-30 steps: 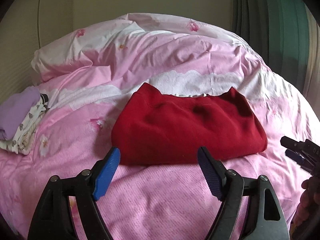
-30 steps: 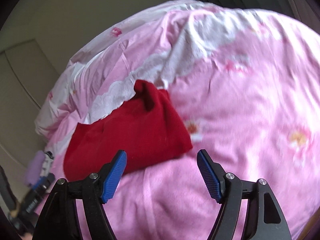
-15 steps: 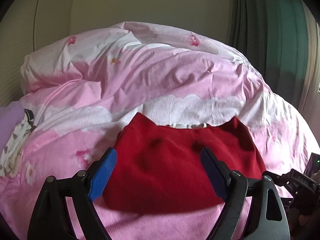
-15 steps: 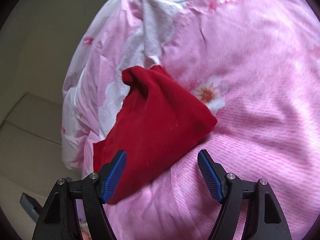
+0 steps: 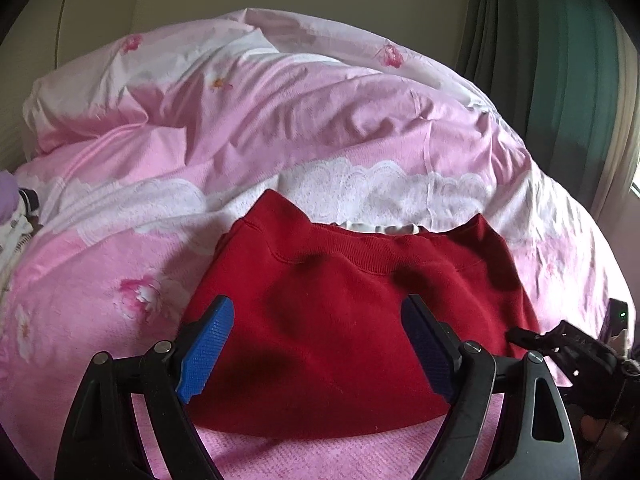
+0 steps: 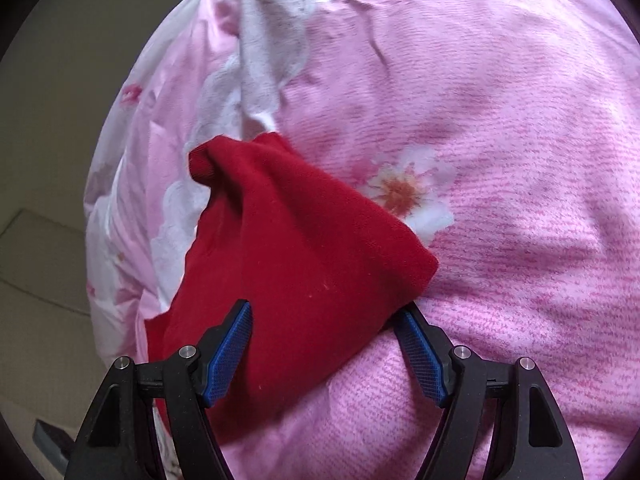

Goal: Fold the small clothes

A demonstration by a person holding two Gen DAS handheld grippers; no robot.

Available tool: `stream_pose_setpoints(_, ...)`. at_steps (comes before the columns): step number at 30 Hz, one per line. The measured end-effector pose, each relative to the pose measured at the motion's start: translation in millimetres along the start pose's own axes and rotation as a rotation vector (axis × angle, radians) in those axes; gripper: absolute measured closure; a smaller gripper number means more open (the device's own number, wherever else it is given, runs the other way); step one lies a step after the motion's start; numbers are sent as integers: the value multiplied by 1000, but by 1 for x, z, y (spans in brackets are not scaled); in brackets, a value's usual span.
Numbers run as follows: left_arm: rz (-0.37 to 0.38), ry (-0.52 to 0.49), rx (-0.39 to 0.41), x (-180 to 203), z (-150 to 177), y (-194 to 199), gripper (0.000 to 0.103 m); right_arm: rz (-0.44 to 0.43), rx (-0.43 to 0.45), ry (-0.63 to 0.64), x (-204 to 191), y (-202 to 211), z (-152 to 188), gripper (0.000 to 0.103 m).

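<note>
both grippers' fingers gape wide and empty, having closed in over the red garment on the bed: grasp next.

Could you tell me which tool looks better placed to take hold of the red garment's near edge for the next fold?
Probably the right tool: its open fingers straddle the red garment at its edge near a corner. The left tool, also open, sits over the flat middle, with no edge between its fingers.
</note>
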State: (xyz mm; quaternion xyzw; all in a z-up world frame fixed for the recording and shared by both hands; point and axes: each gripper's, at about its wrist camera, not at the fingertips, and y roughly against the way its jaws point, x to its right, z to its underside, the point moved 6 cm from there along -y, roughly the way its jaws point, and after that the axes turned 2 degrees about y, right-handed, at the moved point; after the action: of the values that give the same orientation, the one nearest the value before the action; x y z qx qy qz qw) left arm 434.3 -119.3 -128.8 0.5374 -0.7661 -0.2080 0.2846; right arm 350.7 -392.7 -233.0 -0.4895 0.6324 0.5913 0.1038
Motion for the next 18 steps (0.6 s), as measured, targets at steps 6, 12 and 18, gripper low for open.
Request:
stream_pose_setpoints(6, 13, 23, 2, -7, -1, -4, 17, -29, 31, -4, 0, -14, -10, 26)
stream_pose_setpoints(12, 1, 47, -6, -17, 1, -11, 17, -64, 67, 45, -12, -27, -17, 24)
stream_pose_setpoints(18, 5, 61, -12, -22, 2, -13, 17, -90, 117, 37, -9, -7, -15, 57)
